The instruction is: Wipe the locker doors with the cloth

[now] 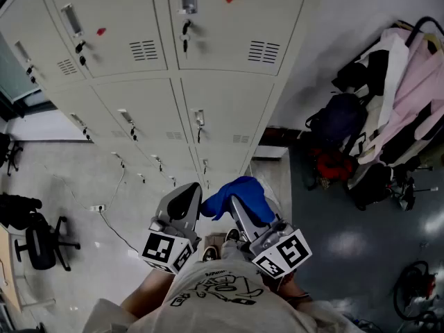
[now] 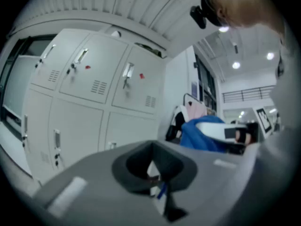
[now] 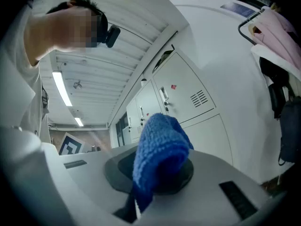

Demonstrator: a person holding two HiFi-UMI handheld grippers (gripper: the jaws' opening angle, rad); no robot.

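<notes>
A bank of grey locker doors (image 1: 173, 61) fills the upper left of the head view, each with a handle and a vent. Both grippers are held close to the person's body, apart from the lockers. My right gripper (image 1: 236, 203) is shut on a blue cloth (image 1: 237, 194), which bunches up over its jaws. In the right gripper view the blue cloth (image 3: 157, 157) hides the jaw tips, with locker doors (image 3: 188, 98) beyond. My left gripper (image 1: 191, 194) sits just left of the cloth, shut and holding nothing. The left gripper view shows the lockers (image 2: 89, 84) and the cloth (image 2: 200, 135) at right.
A clothes rack with pink and white garments and dark bags (image 1: 388, 109) stands at the right, near the lockers' end. A black office chair (image 1: 40, 245) is at the left. A cable (image 1: 111, 224) trails over the pale floor.
</notes>
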